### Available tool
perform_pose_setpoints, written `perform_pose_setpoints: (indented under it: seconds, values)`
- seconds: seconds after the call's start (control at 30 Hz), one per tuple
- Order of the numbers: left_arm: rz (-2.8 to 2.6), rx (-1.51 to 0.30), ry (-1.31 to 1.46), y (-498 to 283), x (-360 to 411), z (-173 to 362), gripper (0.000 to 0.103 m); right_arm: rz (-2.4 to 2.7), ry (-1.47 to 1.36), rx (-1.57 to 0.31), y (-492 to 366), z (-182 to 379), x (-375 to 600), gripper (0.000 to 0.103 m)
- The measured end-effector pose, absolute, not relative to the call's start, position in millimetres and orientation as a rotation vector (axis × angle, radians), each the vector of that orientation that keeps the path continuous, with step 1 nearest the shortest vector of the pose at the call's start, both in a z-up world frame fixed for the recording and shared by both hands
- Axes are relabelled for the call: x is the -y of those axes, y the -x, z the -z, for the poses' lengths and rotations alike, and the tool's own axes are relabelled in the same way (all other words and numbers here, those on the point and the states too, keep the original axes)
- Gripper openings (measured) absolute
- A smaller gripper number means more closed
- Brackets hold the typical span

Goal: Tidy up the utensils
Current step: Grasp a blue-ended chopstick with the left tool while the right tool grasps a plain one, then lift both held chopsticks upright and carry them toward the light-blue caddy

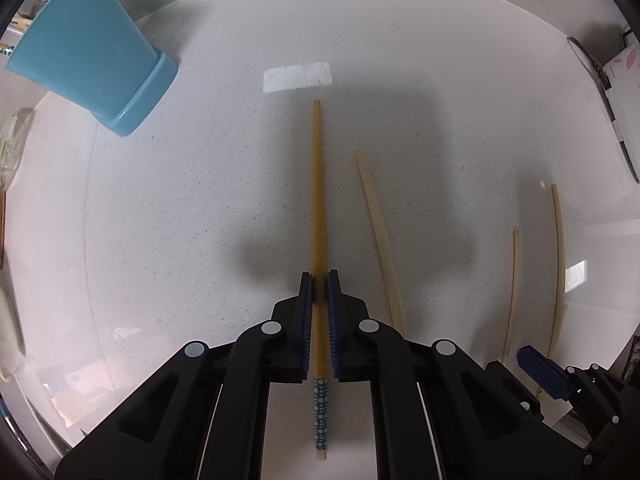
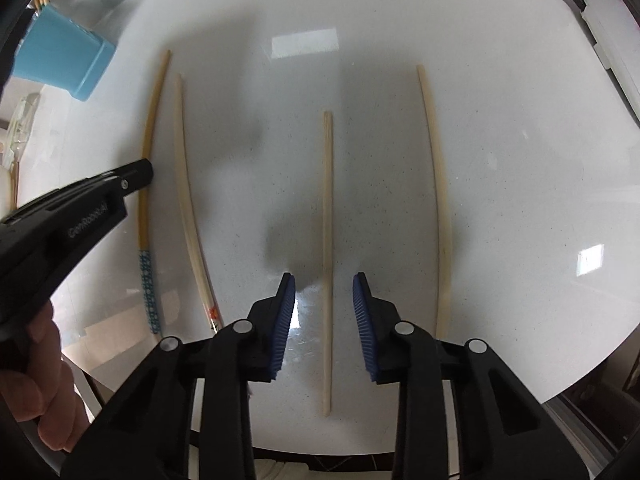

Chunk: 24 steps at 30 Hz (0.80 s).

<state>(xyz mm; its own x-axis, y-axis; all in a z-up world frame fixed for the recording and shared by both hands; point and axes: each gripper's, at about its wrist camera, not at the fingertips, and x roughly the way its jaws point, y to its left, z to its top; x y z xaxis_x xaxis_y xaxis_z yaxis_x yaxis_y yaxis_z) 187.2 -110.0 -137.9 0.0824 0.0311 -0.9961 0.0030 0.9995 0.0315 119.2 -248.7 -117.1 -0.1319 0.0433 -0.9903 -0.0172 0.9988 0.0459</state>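
An amber chopstick (image 1: 318,180) with a blue dotted end lies on the white table (image 1: 200,200), and my left gripper (image 1: 319,276) is shut on it, pointing down. The right wrist view shows that same chopstick (image 2: 154,100) under the left gripper (image 2: 145,173). My right gripper (image 2: 324,280) is open and straddles a pale chopstick (image 2: 328,200); the pads stand clear of it on both sides. A blue utensil holder (image 1: 92,52) with several sticks in it stands at the far left, also visible as the holder (image 2: 60,56) in the right wrist view.
Two more pale chopsticks (image 2: 188,184) (image 2: 438,200) lie lengthwise on the table. A white box with a pink print (image 1: 624,92) sits at the right edge. A person's hand (image 2: 36,392) holds the left gripper. The table's near edge (image 2: 400,444) curves just below my right gripper.
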Motion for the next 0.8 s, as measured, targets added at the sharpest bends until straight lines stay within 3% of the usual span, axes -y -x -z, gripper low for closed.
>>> perform_pose_setpoints:
  seconds: [0.1, 0.23, 0.3, 0.8]
  values:
    - [-0.016, -1.491, -0.025, -189, 108, 138, 0.007, -0.043, -0.004, -1.717, -121, 120, 246, 0.027]
    - [-0.012, -1.487, -0.026, -184, 106, 134, 0.007, -0.005, 0.033, -1.727, -125, 124, 242, 0.008]
    - [-0.007, -1.486, -0.023, -181, 104, 133, 0.006, 0.008, 0.044, -1.726, -126, 125, 242, 0.003]
    - [0.018, -1.357, 0.006, -157, 81, 104, 0.006, 0.042, 0.017, -1.627, -121, 105, 245, 0.003]
